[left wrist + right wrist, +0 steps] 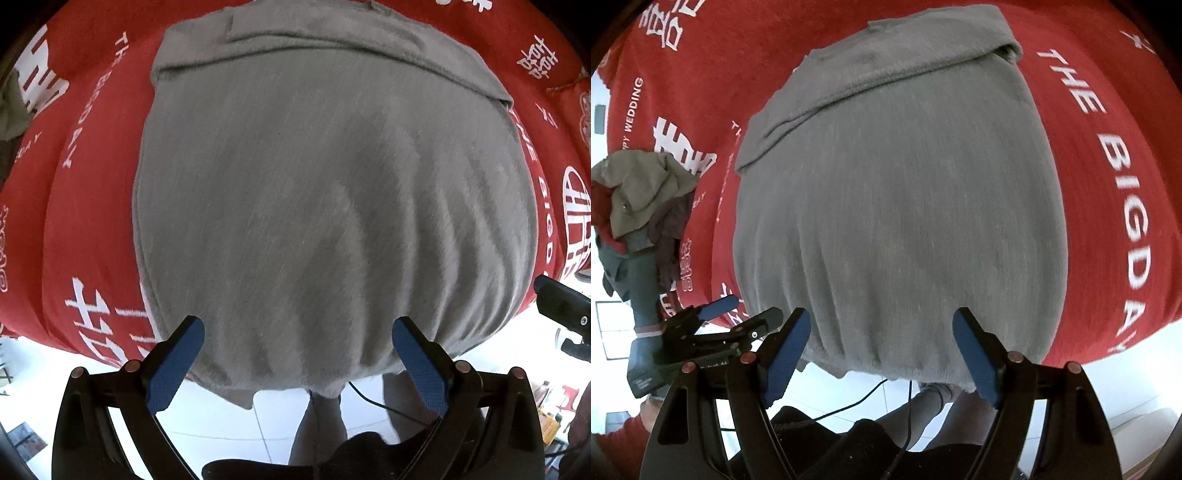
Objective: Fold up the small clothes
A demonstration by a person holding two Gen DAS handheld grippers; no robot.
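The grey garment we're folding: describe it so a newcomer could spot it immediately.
Find the red cloth with white lettering covering the surface. The grey garment lies flat across its middle, near edge hanging over the front, far end folded into a band. Unlike the crumpled clothes pile off to the left, it is plain, smooth and spread out.

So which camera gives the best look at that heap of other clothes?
The right wrist view: the pile of clothes sits whole at its left edge on the red cloth. The left wrist view catches only an olive scrap.

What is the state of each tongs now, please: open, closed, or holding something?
Left tongs: open, holding nothing, at the near edge of the grey garment.
Right tongs: open, holding nothing, at the same edge.
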